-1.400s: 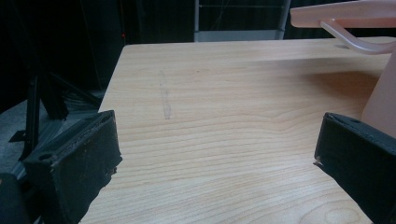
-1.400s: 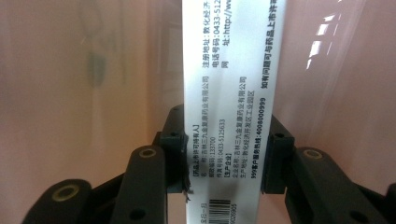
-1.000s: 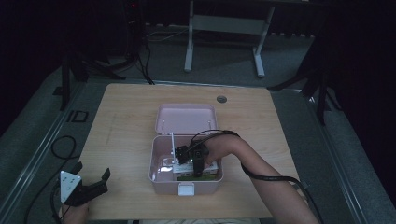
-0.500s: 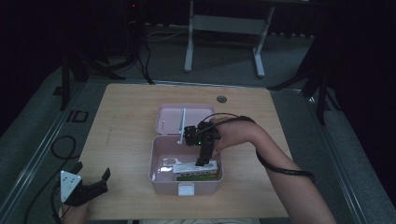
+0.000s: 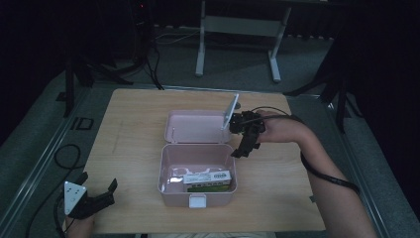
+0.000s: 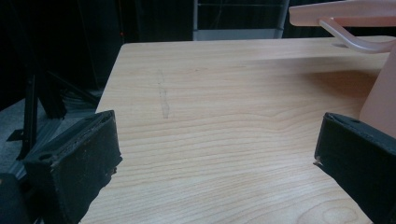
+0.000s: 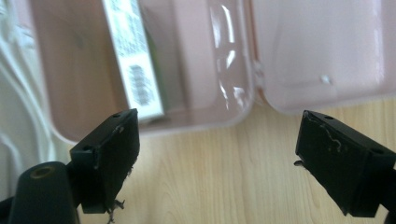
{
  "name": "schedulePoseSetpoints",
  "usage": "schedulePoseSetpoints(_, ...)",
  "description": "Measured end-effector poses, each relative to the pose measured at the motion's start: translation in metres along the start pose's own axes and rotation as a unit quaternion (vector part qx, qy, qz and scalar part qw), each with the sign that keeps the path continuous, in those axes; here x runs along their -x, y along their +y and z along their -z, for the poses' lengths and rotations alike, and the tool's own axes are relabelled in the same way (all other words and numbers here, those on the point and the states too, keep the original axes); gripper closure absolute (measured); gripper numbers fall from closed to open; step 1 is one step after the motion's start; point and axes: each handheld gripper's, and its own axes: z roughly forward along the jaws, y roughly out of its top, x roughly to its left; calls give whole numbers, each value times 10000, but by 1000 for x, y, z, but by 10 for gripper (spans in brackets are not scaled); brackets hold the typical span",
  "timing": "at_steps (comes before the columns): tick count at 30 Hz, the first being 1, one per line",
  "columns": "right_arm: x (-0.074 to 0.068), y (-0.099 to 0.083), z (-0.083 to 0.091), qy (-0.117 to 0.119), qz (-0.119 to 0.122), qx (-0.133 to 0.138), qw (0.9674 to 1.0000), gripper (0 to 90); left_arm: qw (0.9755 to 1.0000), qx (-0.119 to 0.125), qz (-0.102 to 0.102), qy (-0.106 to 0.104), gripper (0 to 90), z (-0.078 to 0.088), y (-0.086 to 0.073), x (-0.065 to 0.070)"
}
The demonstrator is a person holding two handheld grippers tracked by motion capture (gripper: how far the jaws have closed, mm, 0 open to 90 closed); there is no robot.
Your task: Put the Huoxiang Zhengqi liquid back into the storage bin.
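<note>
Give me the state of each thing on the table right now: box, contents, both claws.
Pink box: open, lid laid flat behind it.
White carton: lying inside the box, near the front wall.
Left claw: open, empty, at the table's near left corner.
Right claw: open, empty, above the table right of the box.

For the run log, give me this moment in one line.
pink box open, carton inside | right gripper open beside it | left gripper open, idle

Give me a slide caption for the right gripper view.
Open right gripper above wooden table, beside open pink plastic box holding a white carton.
</note>
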Motion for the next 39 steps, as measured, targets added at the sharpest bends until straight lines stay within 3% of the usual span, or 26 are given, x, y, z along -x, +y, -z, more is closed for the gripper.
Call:
schedulePoseSetpoints(8, 21, -40, -9, -100, -519, 236, 9983, 131, 10000, -38, -8, -9, 3, 0, 0, 0)
schedulePoseSetpoints(17, 40, -79, -48, -381, -987, 484, 9932, 134, 10000, -57, -23, -20, 3, -1, 0, 0)
schedulePoseSetpoints(20, 44, -91, -68, -613, -1197, 574, 9892, 132, 10000, -60, -23, -24, 3, -1, 1, 0)
schedulePoseSetpoints(21, 46, -98, -80, -818, -1386, 671, 9847, 131, 10000, -57, -22, -25, 3, -1, 0, 0)
schedulePoseSetpoints(23, 47, -101, -86, -855, -1463, 724, 9829, 127, 10000, -50, -13, -26, 3, -1, 0, 0)
schedulePoseSetpoints(24, 48, -108, -97, -1099, -1649, 869, 9763, 127, 10000, -52, -13, -28, 3, -1, 0, 0)
schedulePoseSetpoints(25, 48, -108, -97, -1099, -1649, 869, 9763, 127, 10000, -57, -19, -32, 3, -1, 0, 0)
schedulePoseSetpoints(26, 48, -112, -102, -1167, -1713, 940, 9738, 127, 10000, -58, -20, -34, 3, -1, 1, 0)
schedulePoseSetpoints(29, 50, -123, -113, -1375, -1956, 1248, 9629, 126, 10000, -52, -16, -33, 3, -1, 0, 0)
schedulePoseSetpoints(31, 50, -131, -119, -1528, -2172, 1473, 9528, 123, 10000, -49, -13, -32, 3, -1, 0, 0)
schedulePoseSetpoints(36, 46, -155, -130, -1988, -2650, 2113, 9196, 122, 10000, -63, -25, -31, 3, -1, 1, 0)
schedulePoseSetpoints(38, 45, -164, -134, -2128, -2798, 2239, 9090, 122, 10000, -60, -29, -29, 3, -1, 1, 0)
schedulePoseSetpoints(39, 44, -168, -136, -2164, -2864, 2259, 9056, 122, 10000, -59, -26, -29, 3, -1, 1, 0)
